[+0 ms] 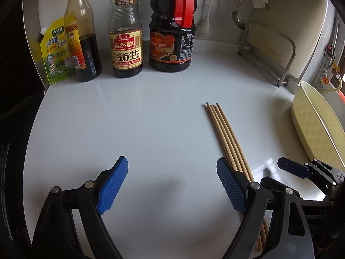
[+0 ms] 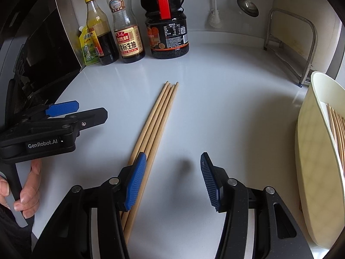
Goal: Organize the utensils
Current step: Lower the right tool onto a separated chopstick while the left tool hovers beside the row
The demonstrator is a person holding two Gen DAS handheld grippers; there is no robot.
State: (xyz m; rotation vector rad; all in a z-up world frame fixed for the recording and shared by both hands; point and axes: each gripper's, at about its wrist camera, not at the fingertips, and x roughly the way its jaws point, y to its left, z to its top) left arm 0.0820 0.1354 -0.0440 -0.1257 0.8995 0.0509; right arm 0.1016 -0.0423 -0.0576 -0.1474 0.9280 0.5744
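The chopsticks (image 2: 155, 133) are lying mid-frame on the counter (image 2: 226, 90); the left gripper (image 1: 172, 185) and right gripper (image 2: 170, 179) are hanging released, grasping nothing; a finger nudging the bundle is risking scattering them.

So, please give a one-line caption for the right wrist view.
Open right gripper beside four chopsticks on a white counter; more chopsticks in a cream tray.

Three sauce bottles (image 1: 126, 43) and a yellow seasoning pouch (image 1: 55, 54) stand in a row at the back of the white surface (image 1: 129, 118). A metal ladle (image 2: 248, 4) hangs on the wall behind, beside a steel rack (image 1: 271, 51).
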